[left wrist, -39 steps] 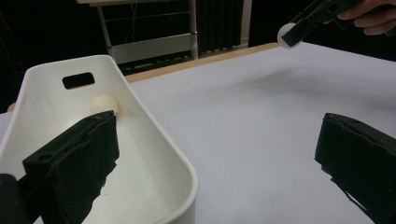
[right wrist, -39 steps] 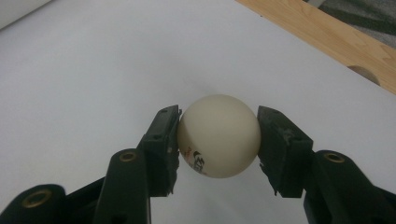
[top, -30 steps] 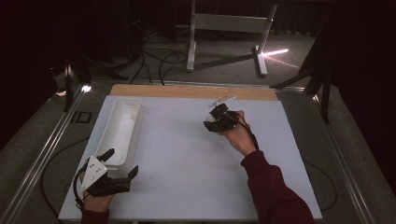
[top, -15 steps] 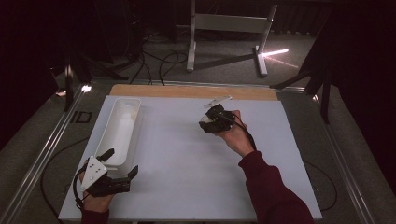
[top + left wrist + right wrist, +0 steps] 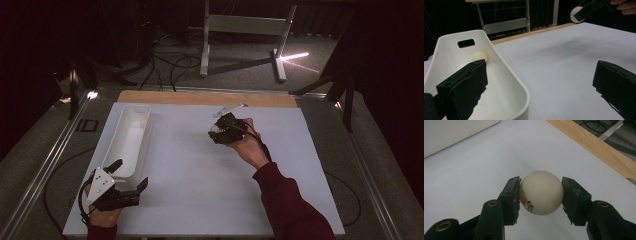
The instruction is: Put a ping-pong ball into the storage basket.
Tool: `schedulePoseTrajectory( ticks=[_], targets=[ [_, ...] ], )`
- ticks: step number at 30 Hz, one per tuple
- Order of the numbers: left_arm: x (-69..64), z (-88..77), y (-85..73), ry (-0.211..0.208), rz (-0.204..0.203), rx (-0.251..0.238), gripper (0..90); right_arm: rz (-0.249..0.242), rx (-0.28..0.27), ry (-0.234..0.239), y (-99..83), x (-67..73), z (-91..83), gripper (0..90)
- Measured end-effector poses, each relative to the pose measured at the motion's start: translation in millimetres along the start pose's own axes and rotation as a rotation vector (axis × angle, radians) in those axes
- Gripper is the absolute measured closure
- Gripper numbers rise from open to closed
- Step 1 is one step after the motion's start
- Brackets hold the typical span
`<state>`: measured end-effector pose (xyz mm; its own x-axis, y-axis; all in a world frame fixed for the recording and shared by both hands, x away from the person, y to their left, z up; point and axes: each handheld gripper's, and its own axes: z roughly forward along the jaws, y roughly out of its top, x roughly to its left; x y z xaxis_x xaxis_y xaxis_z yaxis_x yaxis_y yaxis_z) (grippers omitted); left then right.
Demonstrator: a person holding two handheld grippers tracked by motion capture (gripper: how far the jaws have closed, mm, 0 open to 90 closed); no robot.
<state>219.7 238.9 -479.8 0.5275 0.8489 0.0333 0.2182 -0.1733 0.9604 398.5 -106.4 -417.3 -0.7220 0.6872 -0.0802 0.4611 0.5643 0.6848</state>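
Right of the white bin (image 5: 129, 142), the right gripper (image 5: 541, 192) pinches a white ball (image 5: 541, 193). Beside the bin's near end, the left gripper (image 5: 131, 175) stays spread wide.

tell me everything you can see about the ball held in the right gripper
The small cream-white ball is round and smooth, with a matt, plastic-looking shell like a table-tennis ball, and dark and red print low on its near side. It looks whole and undented. The right gripper has it clamped between its two black jaws, one pad on each side, above the white table cover, with no contact visible between ball and cover. In the left gripper view the ball shows far off, raised above the cover.
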Motion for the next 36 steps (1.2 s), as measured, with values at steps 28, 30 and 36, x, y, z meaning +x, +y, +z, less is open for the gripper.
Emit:
schedulePoseTrajectory(
  ticks=[28,30,36],
  targets=[
    [0.1,-0.4,0.1,-0.001,0.000,-0.001,0.2,-0.047,-0.029,0.043,15.5,20.3,-2.6,50.4],
    [0.0,-0.2,0.0,-0.001,0.000,-0.001,0.2,-0.049,-0.032,0.046,16.4,22.0,-2.6,50.4],
    [-0.1,-0.1,0.0,0.000,-0.001,-0.001,0.2,-0.063,-0.038,0.054,18.5,24.7,-3.2,50.4]
  ],
)
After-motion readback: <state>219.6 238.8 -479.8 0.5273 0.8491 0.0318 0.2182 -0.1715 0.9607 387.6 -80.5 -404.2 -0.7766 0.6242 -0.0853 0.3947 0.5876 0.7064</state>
